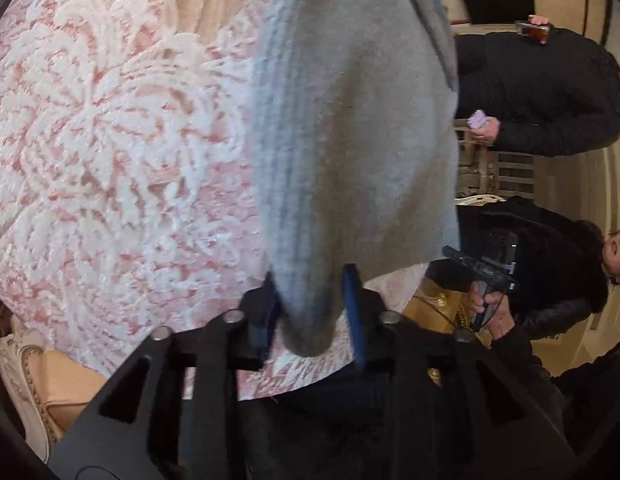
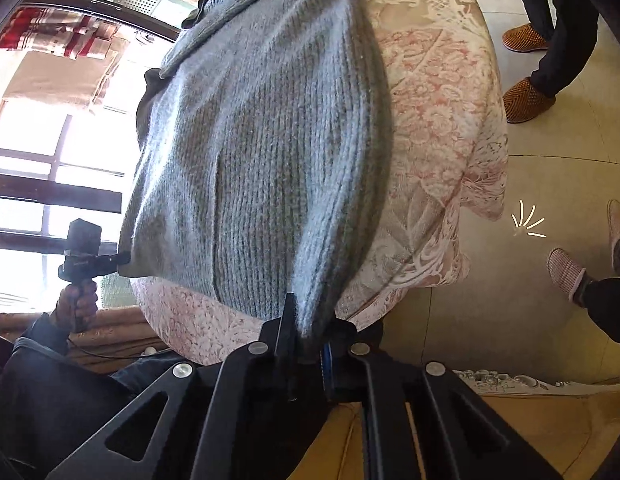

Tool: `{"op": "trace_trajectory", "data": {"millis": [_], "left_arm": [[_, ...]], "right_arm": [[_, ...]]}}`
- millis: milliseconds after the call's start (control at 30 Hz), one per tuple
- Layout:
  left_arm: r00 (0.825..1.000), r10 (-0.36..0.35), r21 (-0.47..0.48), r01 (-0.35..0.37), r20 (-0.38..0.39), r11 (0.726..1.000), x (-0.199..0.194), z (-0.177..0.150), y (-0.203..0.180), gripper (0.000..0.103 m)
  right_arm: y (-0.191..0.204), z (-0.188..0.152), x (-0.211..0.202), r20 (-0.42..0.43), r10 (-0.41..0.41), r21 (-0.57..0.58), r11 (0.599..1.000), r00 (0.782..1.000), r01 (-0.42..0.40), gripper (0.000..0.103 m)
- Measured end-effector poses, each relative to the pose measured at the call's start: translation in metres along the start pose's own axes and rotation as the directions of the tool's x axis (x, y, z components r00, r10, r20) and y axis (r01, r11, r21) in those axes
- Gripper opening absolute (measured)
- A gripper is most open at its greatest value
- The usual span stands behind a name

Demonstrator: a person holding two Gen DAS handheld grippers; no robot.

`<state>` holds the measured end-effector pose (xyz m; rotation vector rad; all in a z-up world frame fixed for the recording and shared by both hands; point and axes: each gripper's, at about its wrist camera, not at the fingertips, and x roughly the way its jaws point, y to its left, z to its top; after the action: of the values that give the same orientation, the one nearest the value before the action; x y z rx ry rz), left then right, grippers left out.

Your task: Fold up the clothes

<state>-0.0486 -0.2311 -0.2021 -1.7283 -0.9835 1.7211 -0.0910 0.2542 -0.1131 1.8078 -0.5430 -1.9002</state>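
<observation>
Right wrist view: my right hand-held gripper (image 2: pixel 310 330) pinches the grey knit sweater's (image 2: pixel 266 152) hem over the bed (image 2: pixel 437 92); left hand-held gripper (image 1: pixel 311 304) stands parted around a fold. I should re-grip before lifting evenly.

Left gripper (image 1: pixel 310 312) sits at 6 o'clock, a bunched fold of grey knit sweater (image 1: pixel 349 140) between its parted fingers, running up to 12. Pink floral bedspread (image 1: pixel 110 160) fills 9 o'clock, bystanders at 3.
</observation>
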Motion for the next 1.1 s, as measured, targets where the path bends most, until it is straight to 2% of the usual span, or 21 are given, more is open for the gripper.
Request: {"op": "trace_trajectory", "data": {"millis": [33, 100, 133, 167, 200, 233, 333, 400, 567, 700, 833, 933, 1033, 1100], "left_arm": [[1.0, -0.008, 0.019, 0.008, 0.001, 1.0, 0.001, -0.001, -0.005, 0.069], [1.0, -0.011, 0.012, 0.011, -0.025, 1.0, 0.006, -0.003, -0.008, 0.068], [0.999, -0.015, 0.003, 0.015, -0.037, 1.0, 0.008, -0.003, -0.007, 0.065], [0.999, -0.01, -0.01, 0.009, -0.049, 1.0, 0.01, -0.002, -0.004, 0.039], [0.998, -0.012, -0.027, 0.01, -0.062, 1.0, 0.012, -0.001, -0.001, 0.018], [0.997, -0.022, -0.045, 0.018, -0.075, 0.999, 0.013, -0.001, 0.002, 0.011], [0.996, -0.029, -0.068, 0.023, -0.083, 0.997, 0.011, -0.003, 0.005, 0.009], [0.997, -0.065, -0.089, 0.061, -0.045, 0.994, 0.0, -0.003, 0.001, 0.008], [0.989, -0.134, -0.057, 0.137, 0.055, 0.989, -0.044, 0.0, -0.035, 0.008], [0.972, -0.18, -0.022, 0.186, 0.152, 0.982, -0.074, 0.032, -0.064, 0.008], [0.954, -0.192, -0.002, 0.198, 0.231, 0.98, -0.089, 0.081, -0.085, 0.008], [0.946, -0.166, -0.005, 0.174, 0.278, 0.985, -0.097, 0.125, -0.091, 0.008], [0.943, -0.113, -0.021, 0.125, 0.312, 0.992, -0.104, 0.173, -0.087, 0.008], [0.942, -0.074, -0.033, 0.09, 0.329, 0.995, -0.104, 0.203, -0.088, 0.008]], "right_arm": [[0.0, -0.001, 0.002, -0.002, -0.002, 0.005, 1.0, 1.0, 0.002, 0.01], [-0.001, -0.001, 0.001, -0.005, -0.008, 0.007, 1.0, 1.0, 0.008, 0.01], [-0.001, -0.001, 0.001, -0.006, -0.009, 0.007, 1.0, 1.0, 0.009, 0.01], [-0.001, 0.0, 0.001, -0.007, -0.01, 0.008, 1.0, 1.0, 0.01, 0.01], [-0.001, 0.0, 0.001, -0.009, -0.011, 0.012, 1.0, 1.0, 0.012, 0.01], [-0.001, 0.0, 0.001, -0.009, -0.01, 0.014, 1.0, 1.0, 0.01, 0.01], [-0.002, -0.001, -0.001, 0.0, 0.009, 0.031, 0.999, 1.0, -0.009, 0.009], [-0.001, -0.002, -0.005, 0.019, 0.033, 0.046, 0.998, 0.999, -0.034, 0.008], [0.009, -0.002, -0.034, 0.096, 0.078, 0.072, 0.994, 0.992, -0.085, 0.008], [0.021, 0.017, -0.073, 0.198, 0.137, 0.072, 0.985, 0.971, -0.154, 0.008], [0.033, 0.062, -0.106, 0.3, 0.196, 0.049, 0.974, 0.934, -0.22, 0.008], [0.04, 0.108, -0.117, 0.346, 0.209, 0.035, 0.971, 0.915, -0.235, 0.008], [0.042, 0.161, -0.116, 0.371, 0.2, 0.04, 0.972, 0.907, -0.231, 0.008], [0.042, 0.195, -0.112, 0.38, 0.173, 0.043, 0.978, 0.909, -0.205, 0.008]]}}
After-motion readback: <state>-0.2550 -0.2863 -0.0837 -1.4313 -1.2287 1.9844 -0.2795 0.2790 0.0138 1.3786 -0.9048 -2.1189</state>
